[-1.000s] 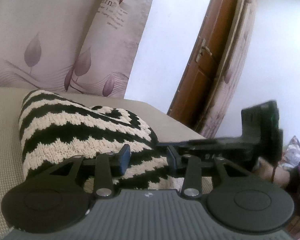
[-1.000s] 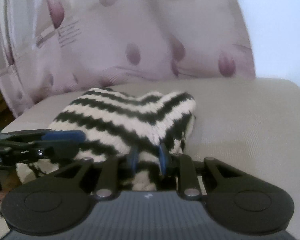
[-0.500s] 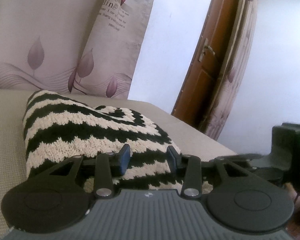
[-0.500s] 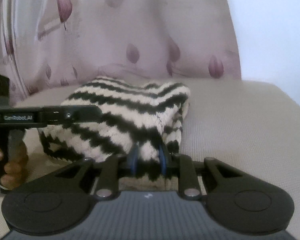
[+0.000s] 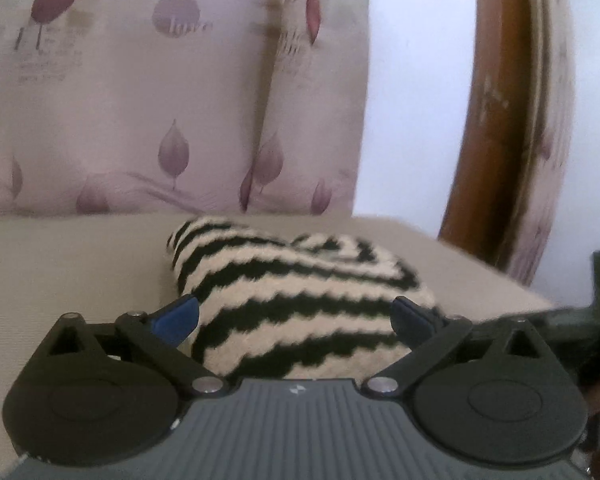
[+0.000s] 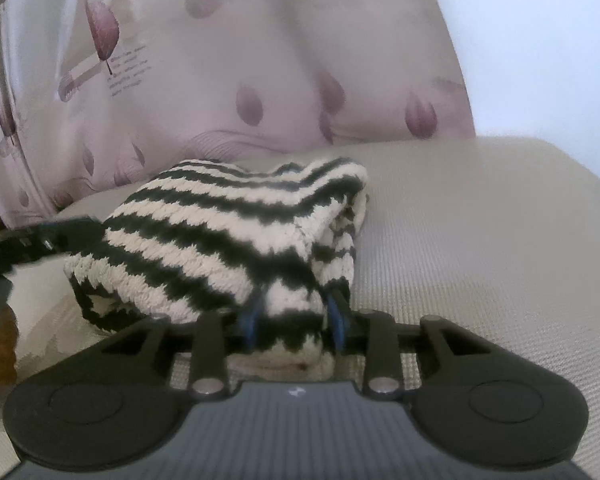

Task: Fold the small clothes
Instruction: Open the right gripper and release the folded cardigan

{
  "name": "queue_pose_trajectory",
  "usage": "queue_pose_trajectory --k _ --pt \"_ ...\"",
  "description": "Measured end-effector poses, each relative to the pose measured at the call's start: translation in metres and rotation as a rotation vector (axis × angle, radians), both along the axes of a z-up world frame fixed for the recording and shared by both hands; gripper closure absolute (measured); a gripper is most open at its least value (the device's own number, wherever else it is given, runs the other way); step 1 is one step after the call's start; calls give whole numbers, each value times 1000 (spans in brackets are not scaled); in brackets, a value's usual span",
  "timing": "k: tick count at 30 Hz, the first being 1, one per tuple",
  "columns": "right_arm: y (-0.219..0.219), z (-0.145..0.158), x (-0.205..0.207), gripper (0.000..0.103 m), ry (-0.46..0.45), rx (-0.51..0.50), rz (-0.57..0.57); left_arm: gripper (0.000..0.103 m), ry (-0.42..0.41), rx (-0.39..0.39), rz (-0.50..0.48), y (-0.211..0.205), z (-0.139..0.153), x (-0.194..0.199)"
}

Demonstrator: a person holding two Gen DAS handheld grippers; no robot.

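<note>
- Left wrist view: a beige woven surface [image 5: 68, 264] fills the lower half, and behind it hangs a pale pink curtain [image 5: 148, 112] printed with mauve leaves and small lettering.
- To the right of the curtain stands a bare white wall [image 5: 412, 92], then a curved brown wooden frame [image 5: 496, 112] with more of the same printed cloth beside it.
- The striped knit garment [image 5: 300, 304], black and cream, lies folded in a thick bundle on the surface.
- The left gripper [image 5: 296, 318] has its jaws opening, spread wide to either side of the bundle's near end; the blue pads [image 5: 176, 318] stand clear of the knit.
- Right wrist view: the same beige surface [image 6: 480, 240] runs back to the curtain [image 6: 260, 72], with the white wall [image 6: 540, 48] at upper right.
- The garment [image 6: 228, 236] sits left of centre, its folded layers showing at the right edge.
- The right gripper [image 6: 294, 320] has narrow jaws that are opening, with the bundle's near corner between its blue pads [image 6: 250, 322]; whether they press it cannot be told for sure.
- At the far left edge, part of the other black tool [image 6: 32, 240] reaches toward the knit.
</note>
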State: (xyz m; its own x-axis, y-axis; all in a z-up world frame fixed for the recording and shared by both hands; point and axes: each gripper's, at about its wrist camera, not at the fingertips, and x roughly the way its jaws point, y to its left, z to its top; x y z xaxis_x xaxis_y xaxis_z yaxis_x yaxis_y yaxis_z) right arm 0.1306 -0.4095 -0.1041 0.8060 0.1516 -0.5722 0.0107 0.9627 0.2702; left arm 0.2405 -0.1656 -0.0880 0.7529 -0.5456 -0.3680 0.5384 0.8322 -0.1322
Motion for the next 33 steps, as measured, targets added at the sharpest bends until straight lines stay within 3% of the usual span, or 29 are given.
queue_pose_trajectory --k 7,15,33 --pt "-2 -2 2 53 17 6 -29 2 84 11 48 5 -20 12" --pt "-5 -3 4 42 34 18 -41 0 107 31 63 2 -24 18" --pt "-10 -6 7 31 56 48 -49 0 118 53 82 -1 -26 19"
